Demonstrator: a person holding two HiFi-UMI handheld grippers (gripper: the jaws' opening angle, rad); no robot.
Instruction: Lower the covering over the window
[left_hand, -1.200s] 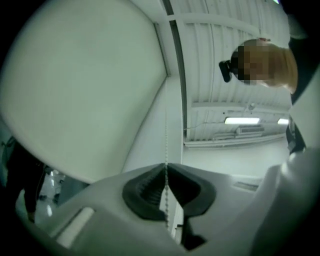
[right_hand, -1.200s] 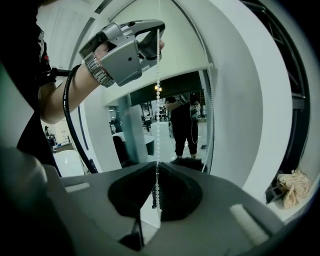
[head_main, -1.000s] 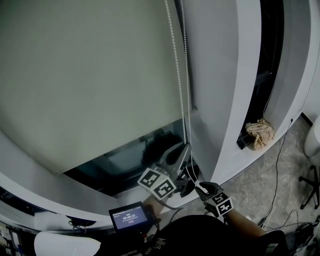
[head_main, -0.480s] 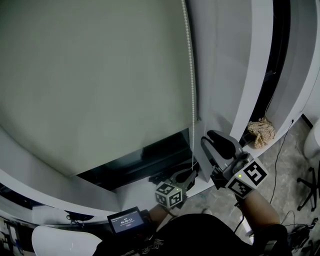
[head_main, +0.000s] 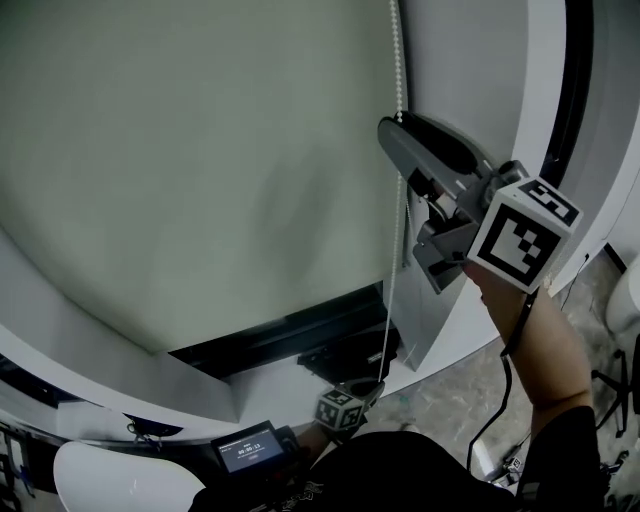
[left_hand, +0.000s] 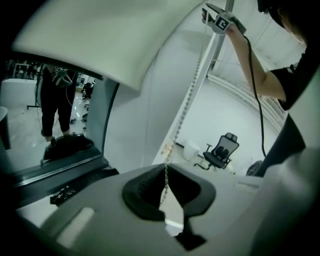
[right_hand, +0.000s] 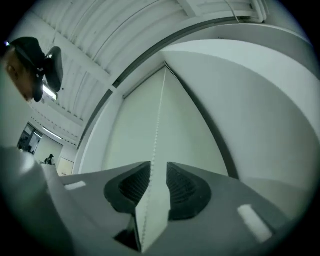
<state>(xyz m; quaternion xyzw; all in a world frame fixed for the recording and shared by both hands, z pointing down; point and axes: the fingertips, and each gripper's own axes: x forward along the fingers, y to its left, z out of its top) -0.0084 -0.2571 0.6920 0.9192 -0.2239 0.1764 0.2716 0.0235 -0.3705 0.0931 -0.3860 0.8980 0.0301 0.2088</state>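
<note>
Having your left gripper (left_hand: 166, 187) clamped low on the light, slippery bead chain (head_main: 392, 300) beside the mostly lowered blind (head_main: 200, 170), take it high with your right gripper (right_hand: 155, 185), whose wide jaws have just been closing slightly around it without pressing yet.

A pale grey-green fabric roller blind (head_main: 200, 170) covers most of the window, leaving a dark strip of glass (head_main: 300, 340) below its bottom edge. A white beaded cord (head_main: 393, 280) hangs along the blind's right side. High up, the right gripper (head_main: 398, 128) has the cord between its parted jaws, which have just been closing slightly. Low down, the left gripper (head_main: 372, 386) sits at the cord's lower end.
</note>
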